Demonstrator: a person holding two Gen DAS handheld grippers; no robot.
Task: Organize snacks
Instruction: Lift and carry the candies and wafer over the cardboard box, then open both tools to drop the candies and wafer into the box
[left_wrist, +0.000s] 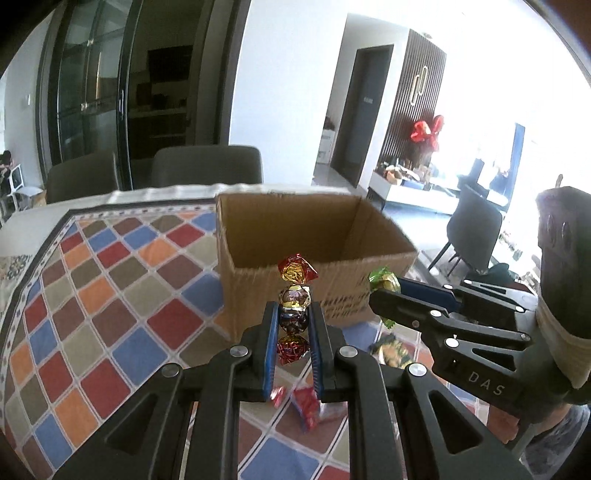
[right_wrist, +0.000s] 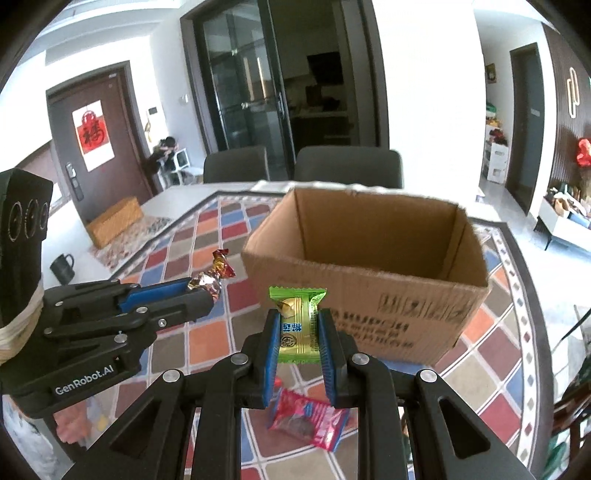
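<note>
My left gripper (left_wrist: 293, 314) is shut on a foil-wrapped candy (left_wrist: 294, 291) with red and gold twisted ends, held above the table in front of the open cardboard box (left_wrist: 314, 236). My right gripper (right_wrist: 297, 325) is shut on a green and gold snack packet (right_wrist: 298, 325), also held just short of the box (right_wrist: 369, 258). Each gripper shows in the other's view: the right (left_wrist: 384, 295) with its green packet (left_wrist: 384, 280), the left (right_wrist: 210, 290) with its candy (right_wrist: 216, 271). A red snack packet (right_wrist: 308, 421) lies on the tablecloth below the grippers.
The table is covered by a colourful diamond-pattern cloth (left_wrist: 110, 295). More wrapped snacks (left_wrist: 391, 350) lie on it near the box. A dark mug (right_wrist: 62, 266) and a woven box (right_wrist: 114, 221) stand at the far left. Two dark chairs (right_wrist: 347, 166) stand behind the table.
</note>
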